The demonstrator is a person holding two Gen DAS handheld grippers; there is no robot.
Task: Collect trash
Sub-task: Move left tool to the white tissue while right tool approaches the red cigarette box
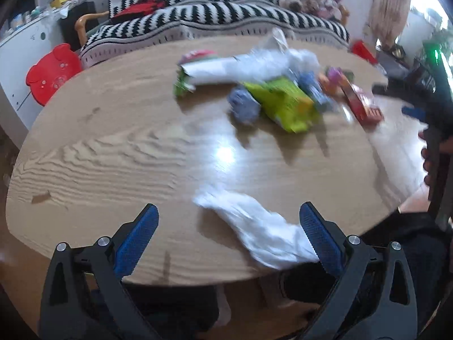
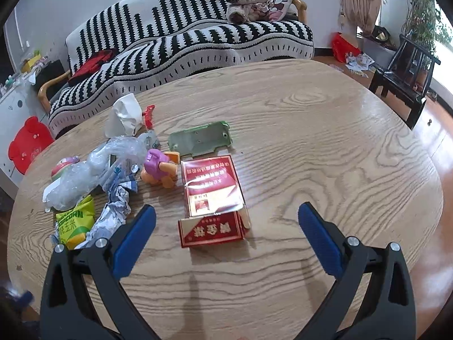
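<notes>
Right tongs (image 2: pixel 226 218) stand wide open and empty, straddling the red cigarette carton (image 2: pixel 213 198), which lies flat on the wooden desk (image 2: pixel 325 147) directly ahead, lid flap hinged open toward the camera. Judged light, thin card, crushable; best taken across its two long sides, below the loose flap. Its gold and white Chinese print appears upside down and is not legible with confidence.

To its left lies the litter cluster: a yellow-green snack packet (image 2: pixel 74 222) reading "POPCORN" with Chinese characters beneath, crumpled printed wrappers (image 2: pixel 116 198), a clear plastic bag (image 2: pixel 93 170) and white crumpled paper (image 2: pixel 124 114). All judged soft, light and slippery; pinch a bunched fold, not a flat face. A small purple-and-orange toy (image 2: pixel 160 170) and a green plastic plate (image 2: pixel 199 138) lie just beyond the carton.

Left tongs (image 1: pixel 226 226) are likewise wide open, holding nothing; a limp white bag (image 1: pixel 263 229) lies at the near desk edge, against the right pad. This view is motion-blurred; no text is readable there.
</notes>
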